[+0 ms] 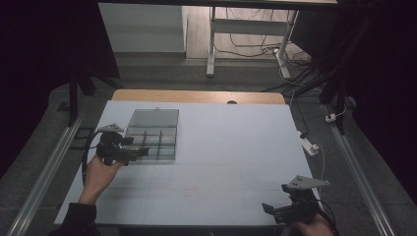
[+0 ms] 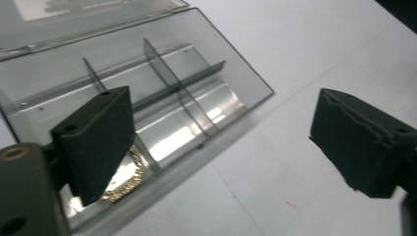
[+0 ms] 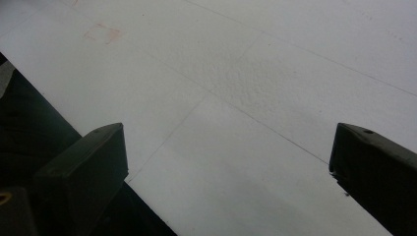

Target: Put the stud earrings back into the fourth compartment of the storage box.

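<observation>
A: Where is the compartment box (image 1: 152, 136) located on the bench (image 1: 221, 162)?

B: It is placed near the left edge of the bench, toward the far left corner, with its clear lid (image 1: 155, 117) laid open on the far side. A gold-coloured chain (image 2: 125, 178) is seen in the compartment at the box's near corner in the left gripper view.

A: How is the left gripper (image 1: 140, 152) set relative to the box?

B: It is held at the box's near left corner. Its fingers (image 2: 98, 142) are spread wide, with nothing pinched. The chain is partly hidden behind one finger, below it and clear of the gap; the other finger is positioned over bare bench beside the box.

A: And the right gripper (image 1: 268, 208)?

B: It is held at the near right corner of the bench, well apart from the box. Its fingers (image 3: 88, 172) are spread, with bare bench surface seen between them.
</observation>
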A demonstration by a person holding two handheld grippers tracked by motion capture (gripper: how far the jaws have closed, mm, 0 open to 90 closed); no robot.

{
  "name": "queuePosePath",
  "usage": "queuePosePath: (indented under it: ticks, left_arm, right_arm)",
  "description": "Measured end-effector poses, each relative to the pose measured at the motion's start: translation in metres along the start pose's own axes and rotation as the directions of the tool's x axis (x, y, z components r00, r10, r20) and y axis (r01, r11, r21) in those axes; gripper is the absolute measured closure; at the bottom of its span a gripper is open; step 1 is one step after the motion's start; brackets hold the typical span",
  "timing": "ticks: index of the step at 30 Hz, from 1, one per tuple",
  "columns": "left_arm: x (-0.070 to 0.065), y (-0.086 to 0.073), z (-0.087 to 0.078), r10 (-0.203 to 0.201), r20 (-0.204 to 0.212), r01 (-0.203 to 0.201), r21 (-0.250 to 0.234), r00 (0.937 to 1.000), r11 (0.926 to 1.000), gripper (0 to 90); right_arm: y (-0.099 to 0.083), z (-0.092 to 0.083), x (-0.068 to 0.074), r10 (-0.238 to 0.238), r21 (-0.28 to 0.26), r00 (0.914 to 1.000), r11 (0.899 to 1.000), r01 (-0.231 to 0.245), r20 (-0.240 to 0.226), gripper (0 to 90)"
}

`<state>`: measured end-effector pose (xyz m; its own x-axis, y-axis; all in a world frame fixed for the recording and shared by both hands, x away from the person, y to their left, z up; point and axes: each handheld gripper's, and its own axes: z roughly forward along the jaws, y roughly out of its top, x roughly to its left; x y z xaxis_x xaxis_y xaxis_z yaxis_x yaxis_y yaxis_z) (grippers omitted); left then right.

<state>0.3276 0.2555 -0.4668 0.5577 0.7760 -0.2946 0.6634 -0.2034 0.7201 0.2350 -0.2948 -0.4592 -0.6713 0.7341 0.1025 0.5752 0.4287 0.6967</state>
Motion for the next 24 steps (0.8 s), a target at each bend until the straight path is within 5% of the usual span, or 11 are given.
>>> queuePosePath:
  ticks: [15,24]
  left_arm:
    - [-0.031,-0.018,-0.027,0.061,0.046,-0.061,-0.013,0.9971,0.9981,0.0]
    - [-0.040,-0.037,-0.046,0.044,0.066,-0.042,-0.043,0.9968,0.9982,0.0]
  right_arm:
    - [0.001,0.001,0.000,-0.004,0.002,1.0000,1.000,0.004,-0.002,1.2]
    - [0.001,0.001,0.000,-0.002,0.002,1.0000,1.000,0.002,-0.002,1.2]
